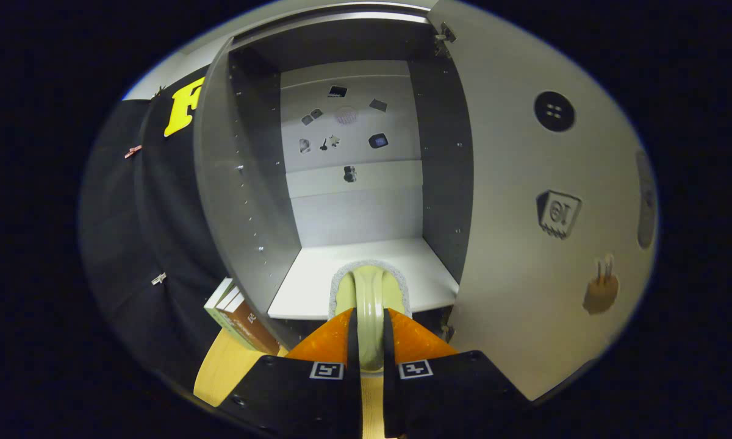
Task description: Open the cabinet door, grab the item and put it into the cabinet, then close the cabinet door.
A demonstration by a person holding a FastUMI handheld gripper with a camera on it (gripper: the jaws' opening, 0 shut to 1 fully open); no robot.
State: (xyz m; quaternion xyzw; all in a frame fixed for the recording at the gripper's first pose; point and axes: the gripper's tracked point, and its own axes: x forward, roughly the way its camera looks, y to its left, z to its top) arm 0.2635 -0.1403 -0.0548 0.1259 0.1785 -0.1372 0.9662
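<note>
My gripper (369, 329) is shut on a pale green scrubbing brush (369, 292), both orange fingers (326, 341) pressing on its arched handle. The brush's grey bristled rim pokes out ahead of the fingertips, over the front edge of the cabinet's white bottom shelf (317, 286). The grey cabinet (244, 183) stands open straight ahead. Its door (524, 213) is swung wide to the right of the fingers. Several small stickers dot the cabinet's white back wall (354, 207).
A short stack of books (238, 317) leans against the cabinet's left side, on a light wooden surface (226, 372) below it. Black cloth hangs left of the cabinet. Stickers mark the inner face of the open door.
</note>
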